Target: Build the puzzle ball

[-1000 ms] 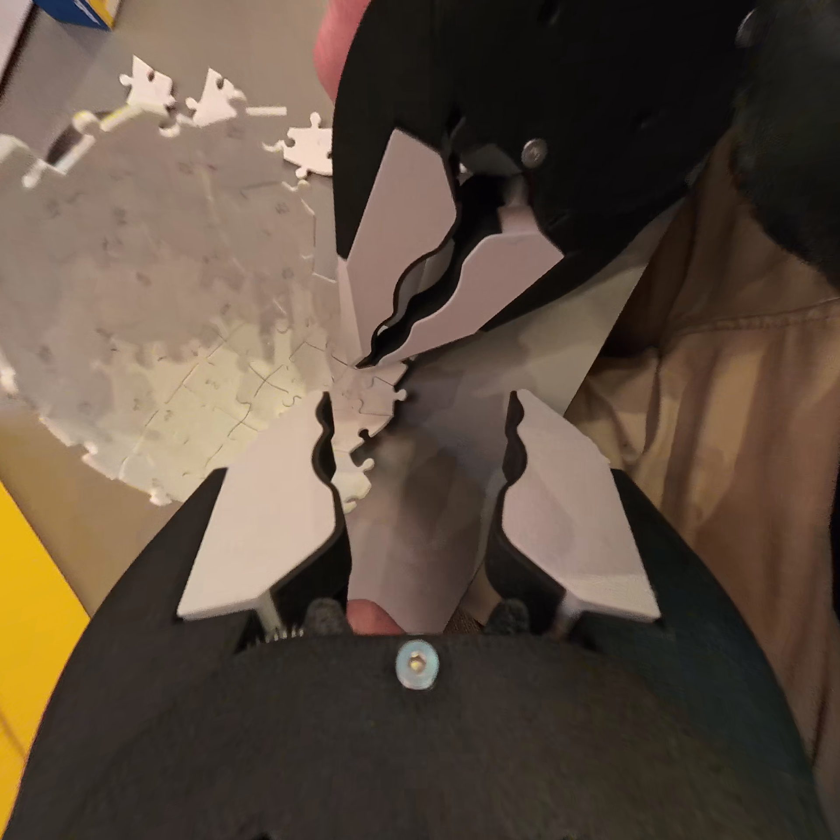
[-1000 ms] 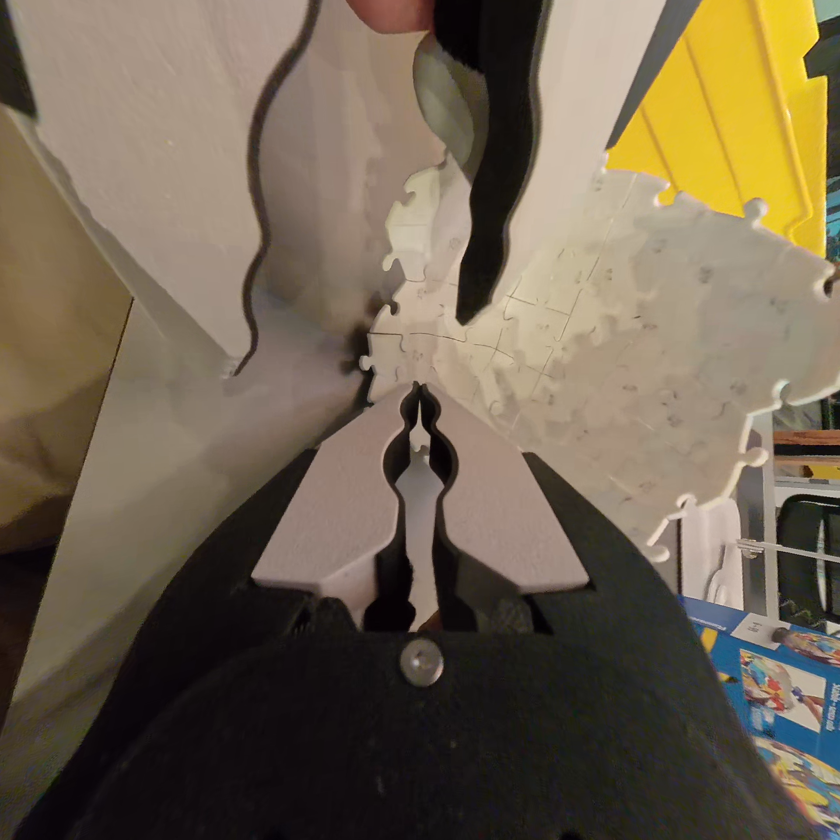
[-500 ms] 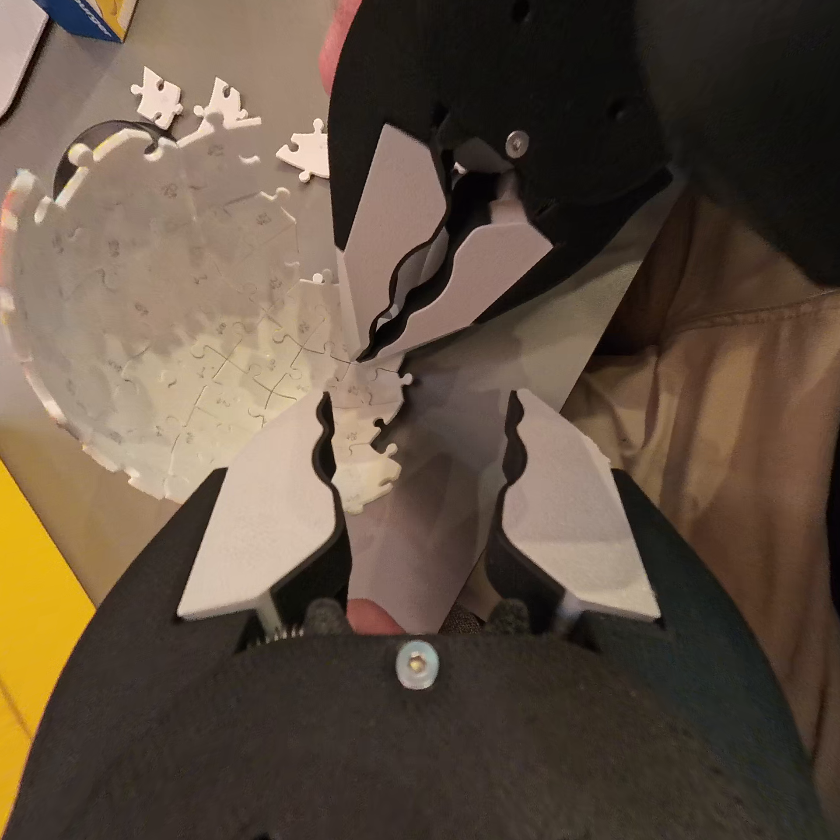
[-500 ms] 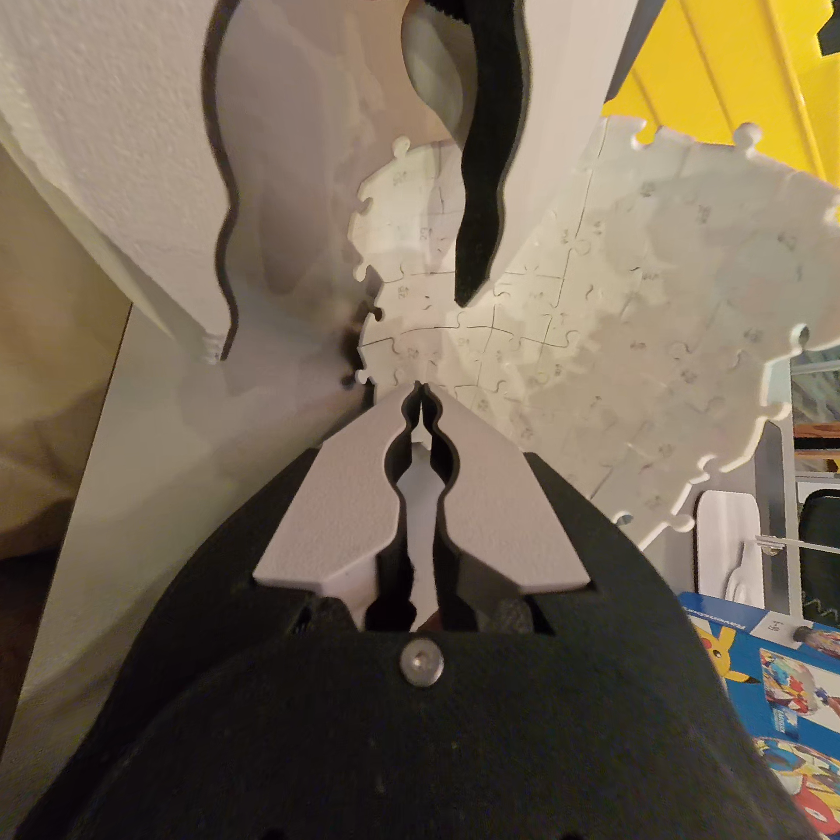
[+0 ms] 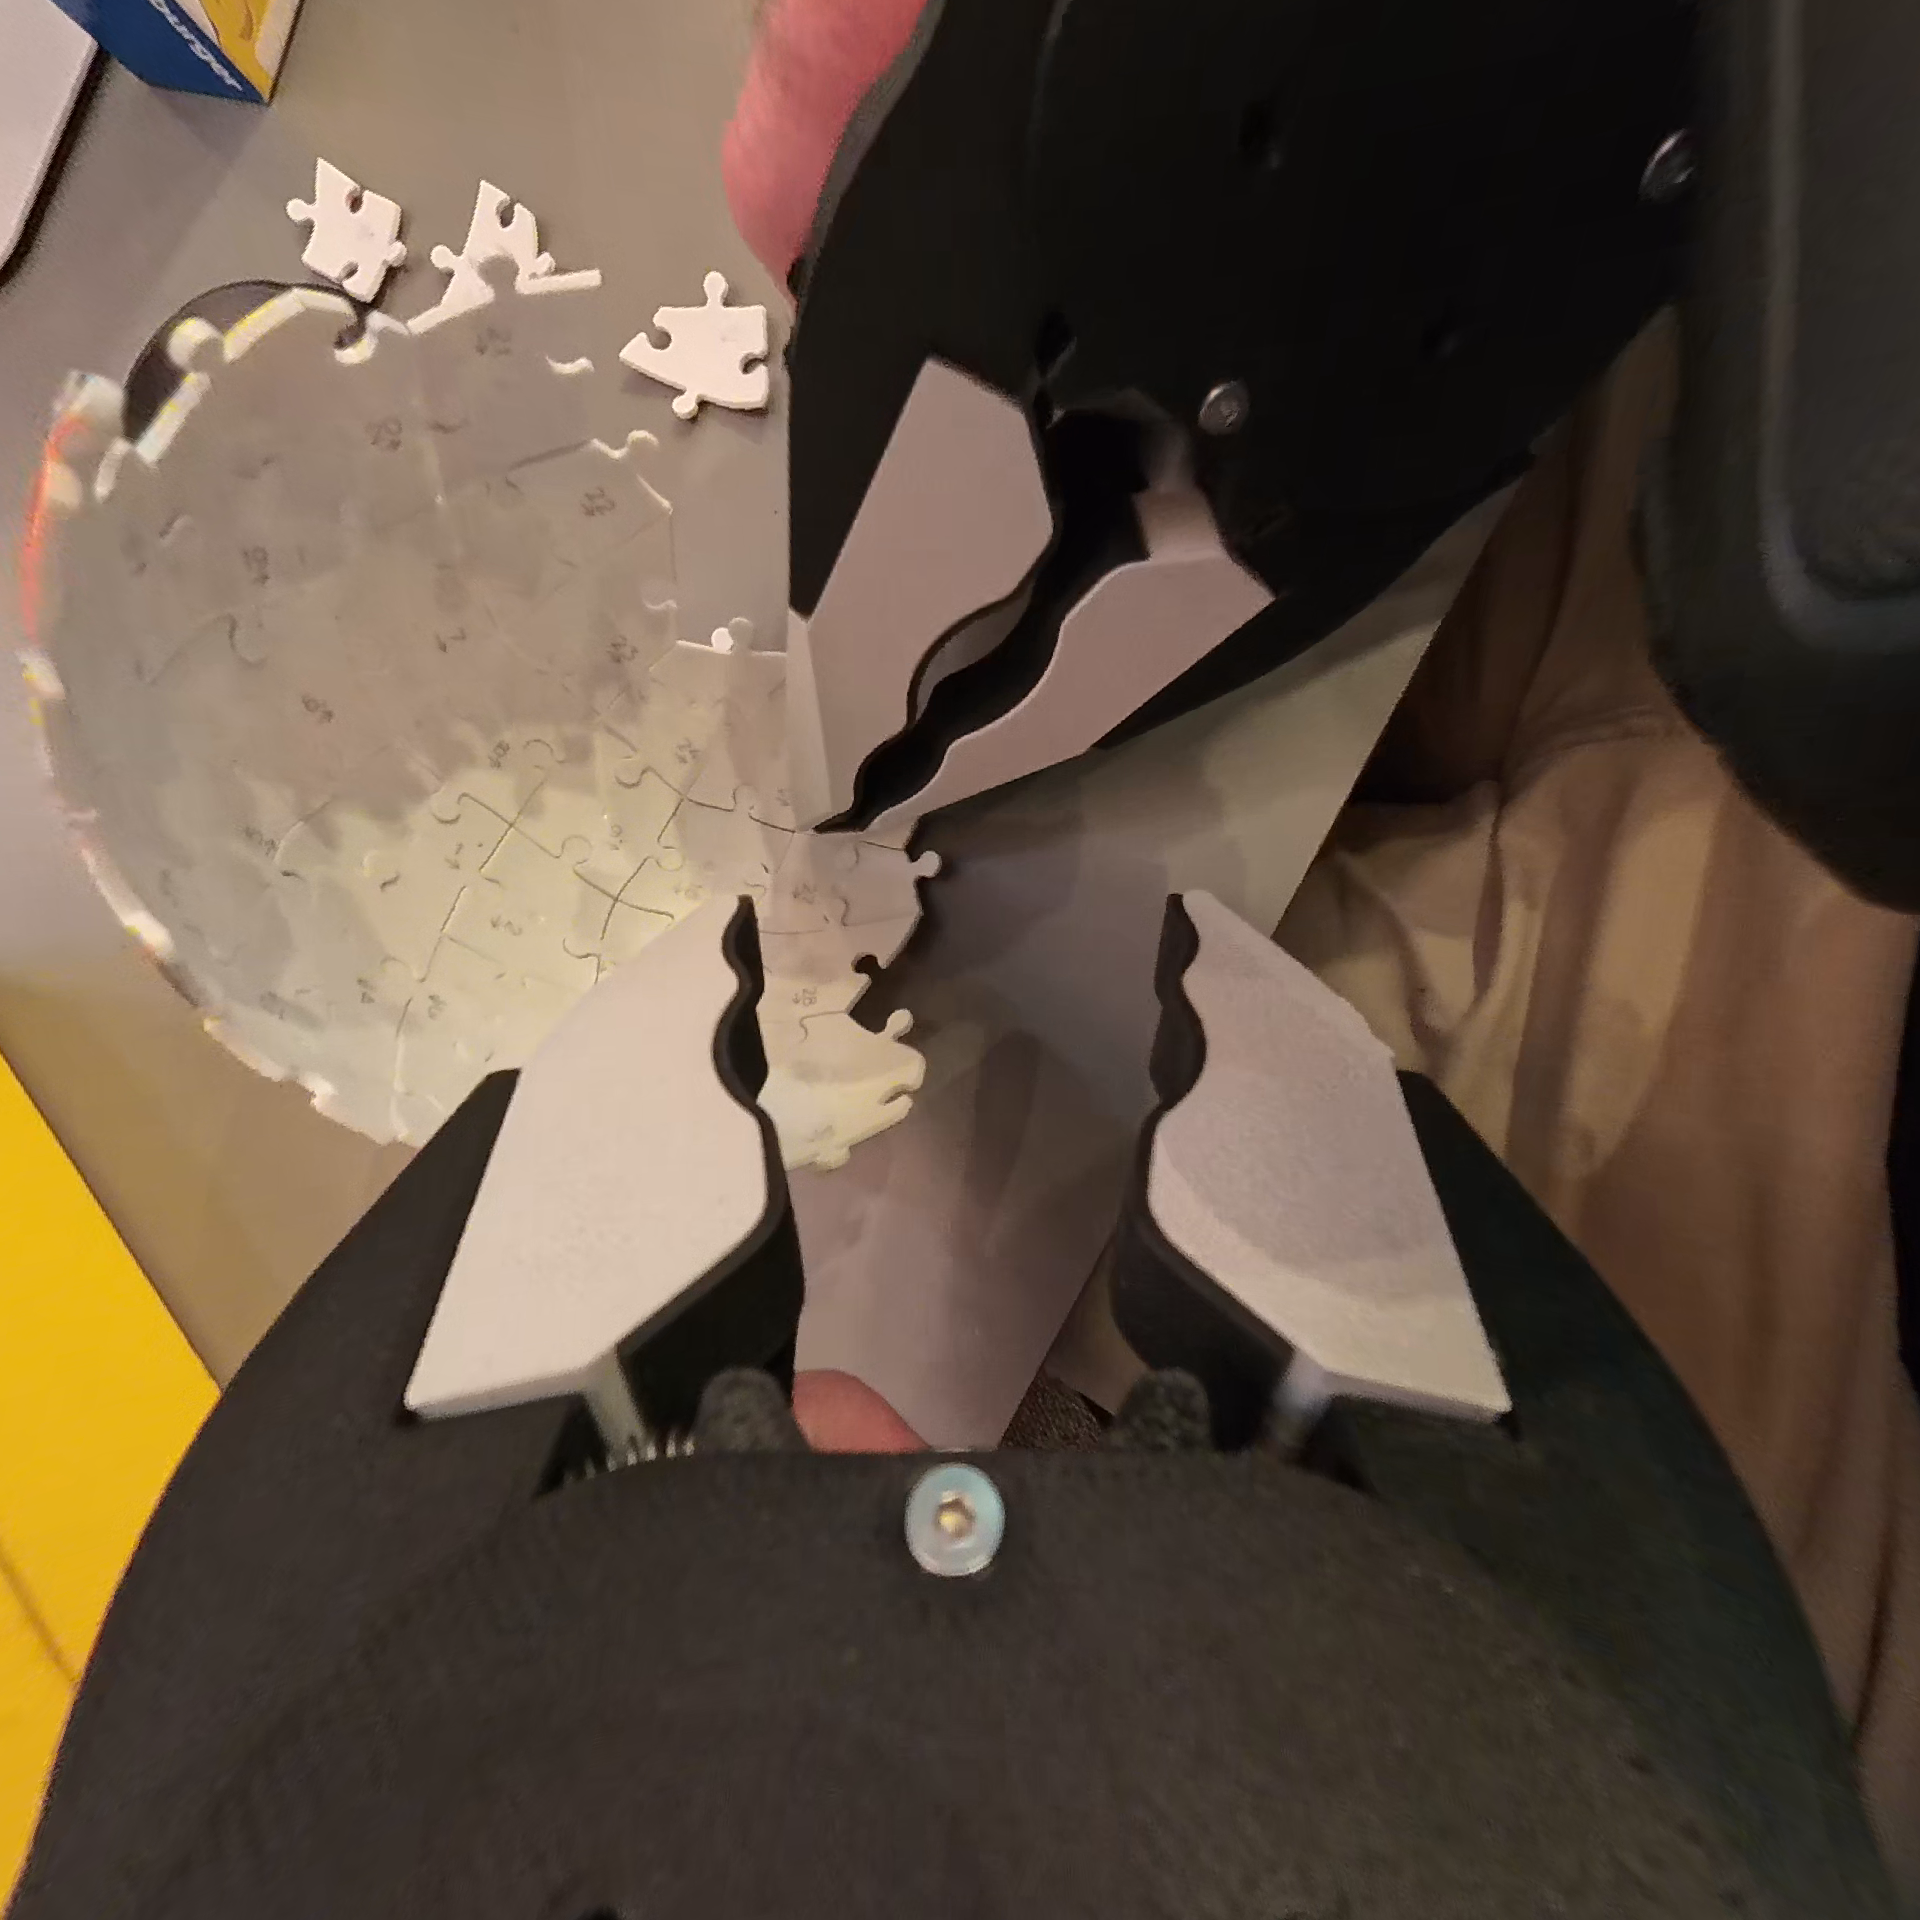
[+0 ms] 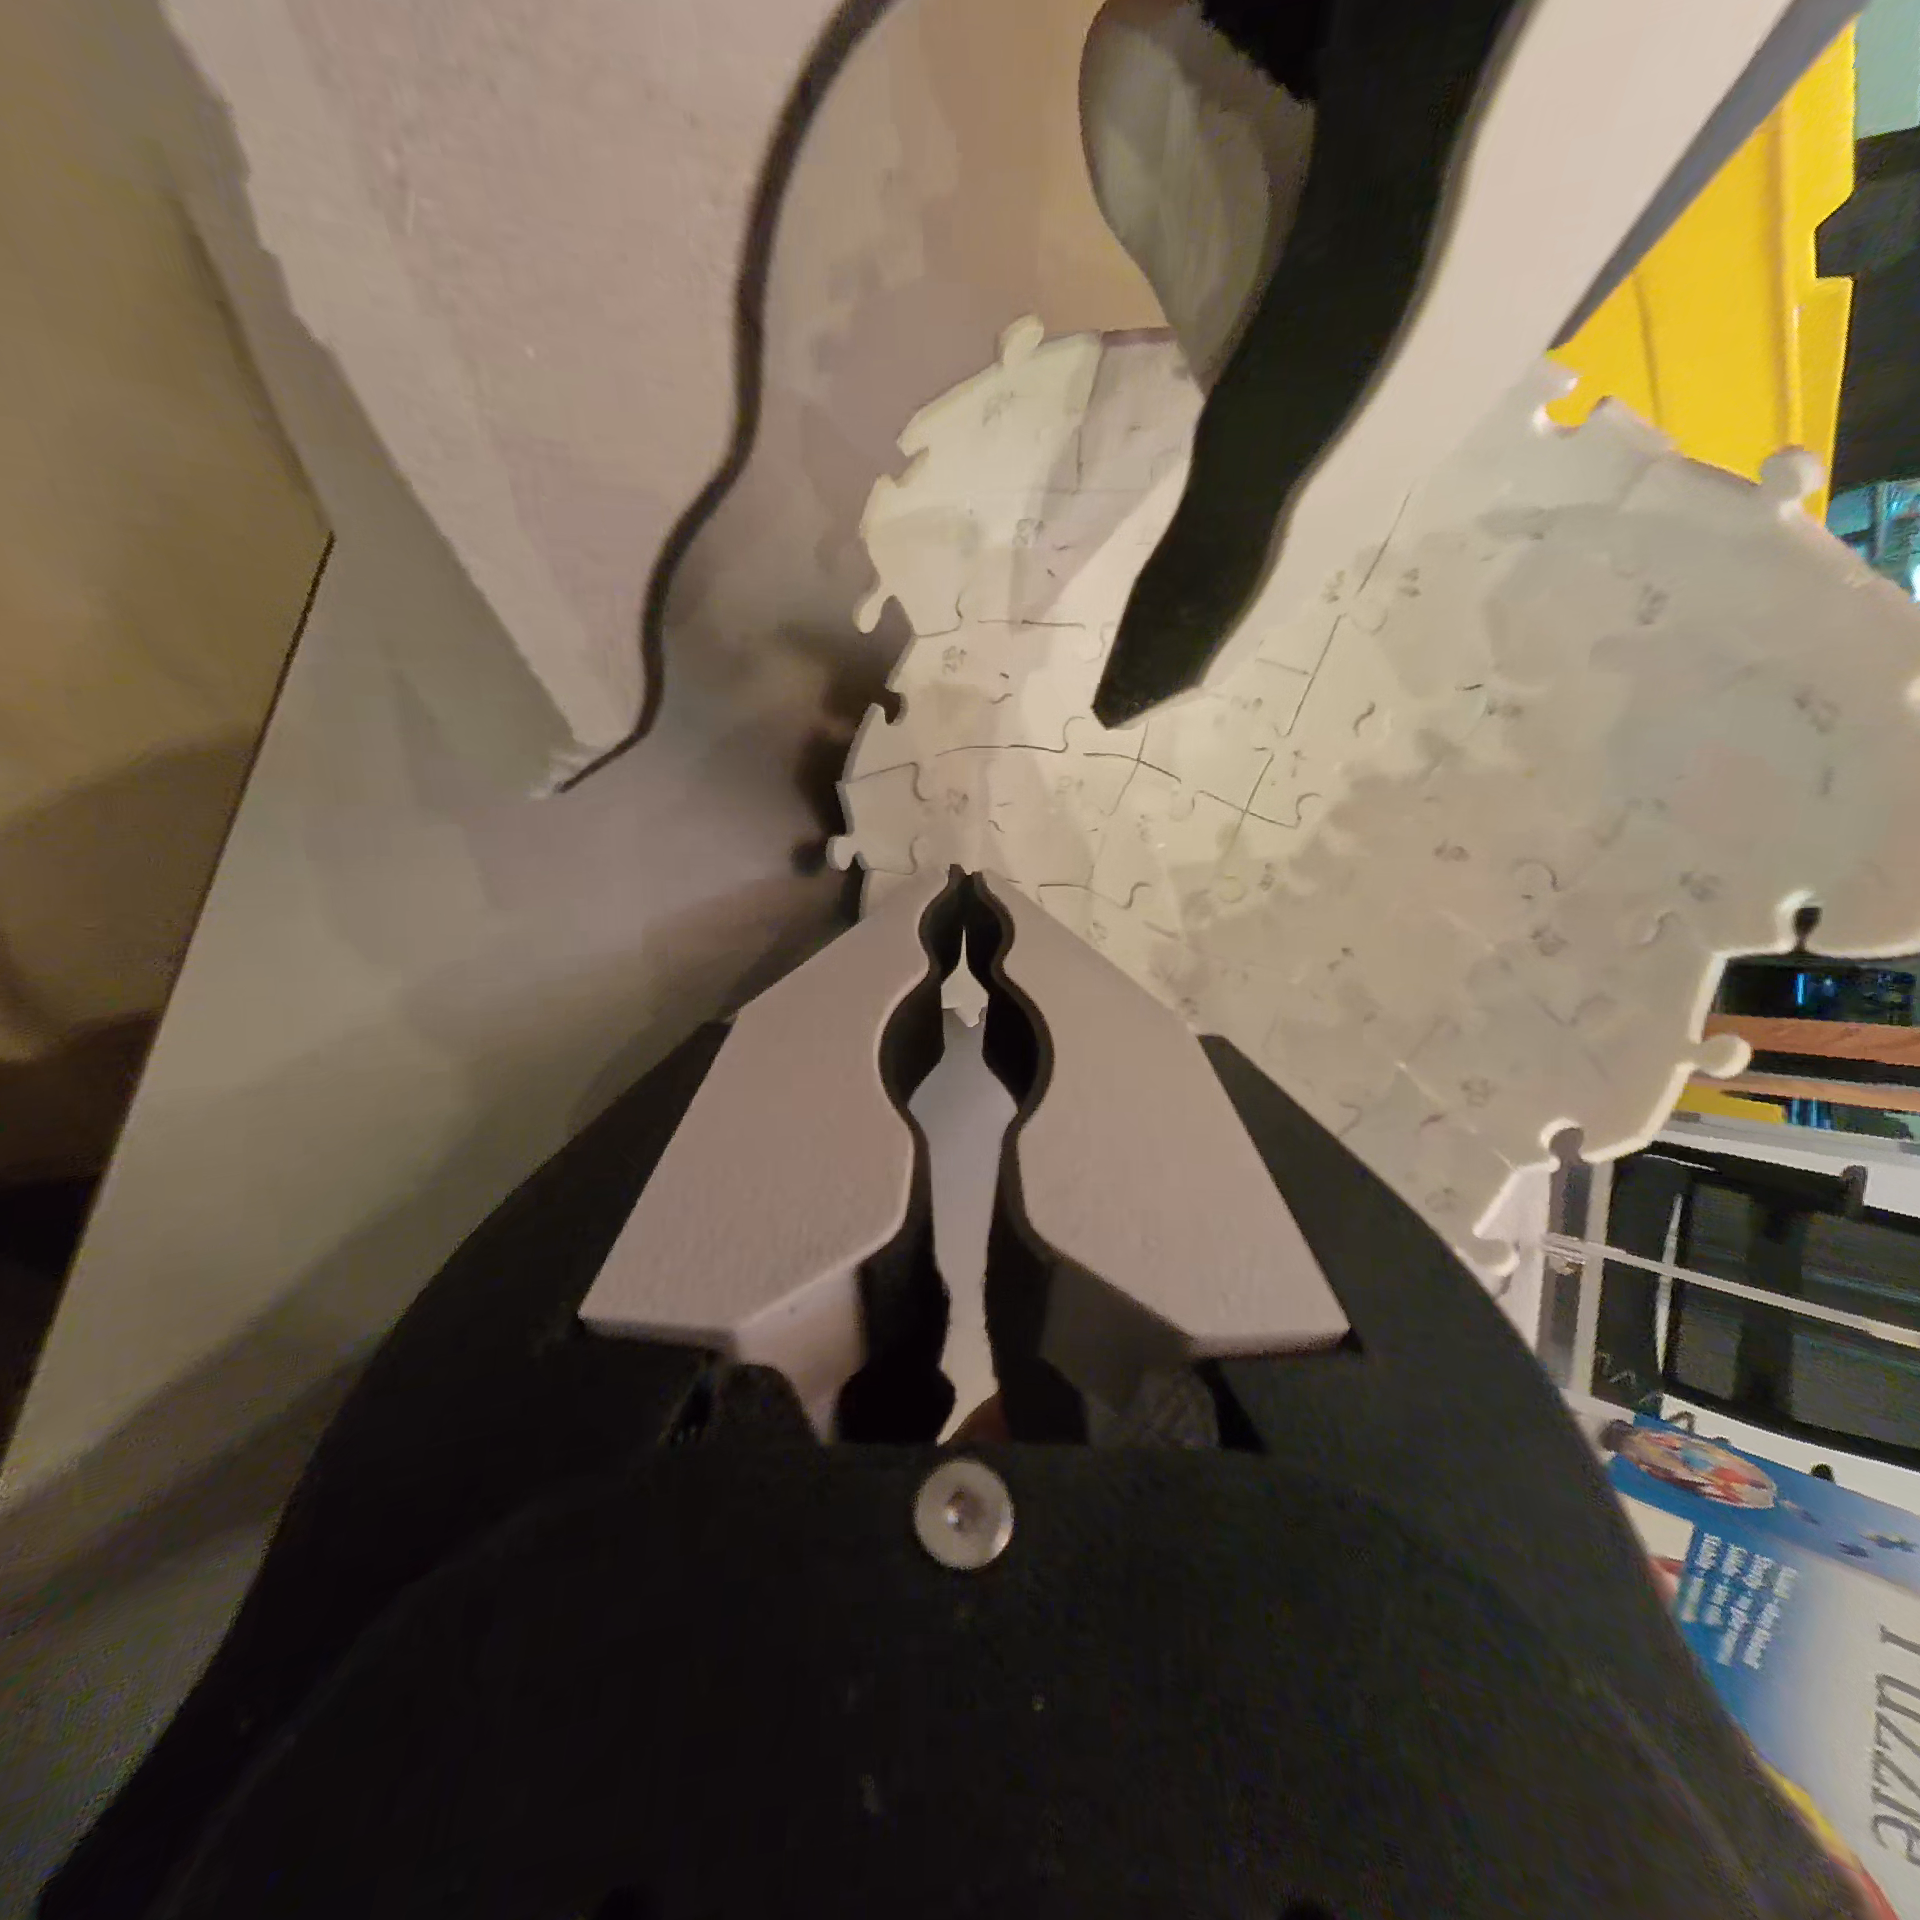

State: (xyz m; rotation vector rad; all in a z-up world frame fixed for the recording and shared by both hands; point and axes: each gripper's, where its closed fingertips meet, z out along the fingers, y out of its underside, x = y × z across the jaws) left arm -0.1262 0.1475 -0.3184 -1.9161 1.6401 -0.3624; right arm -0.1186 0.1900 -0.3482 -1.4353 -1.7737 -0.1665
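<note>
White right tool (image 6: 964, 883) pinches puzzle shell (image 6: 1403, 790) edge.

The translucent, curved plastic puzzle shell (image 5: 416, 748), at nine o'clock in the left wrist view, looks smooth and faintly glossy, its joints fine dark lines. Three loose white puzzle pieces (image 5: 707, 348) at eleven o'clock look matt, like stiff plastic or card. The grey tabletop (image 5: 665, 135) under them is smooth and dull. The left gripper (image 5: 961, 914) has a black body with a grainy, matt, printed-looking surface, pale grey finger plates (image 5: 613, 1195) with a fine sandy texture, and a shiny metal screw (image 5: 954, 1525) at six o'clock. The right gripper (image 6: 964, 878) has the same finish. The tan cloth (image 5: 1558, 1039) at three o'clock is soft and creased. The yellow bin (image 5: 62, 1351) at eight o'clock looks like smooth plastic.
</note>
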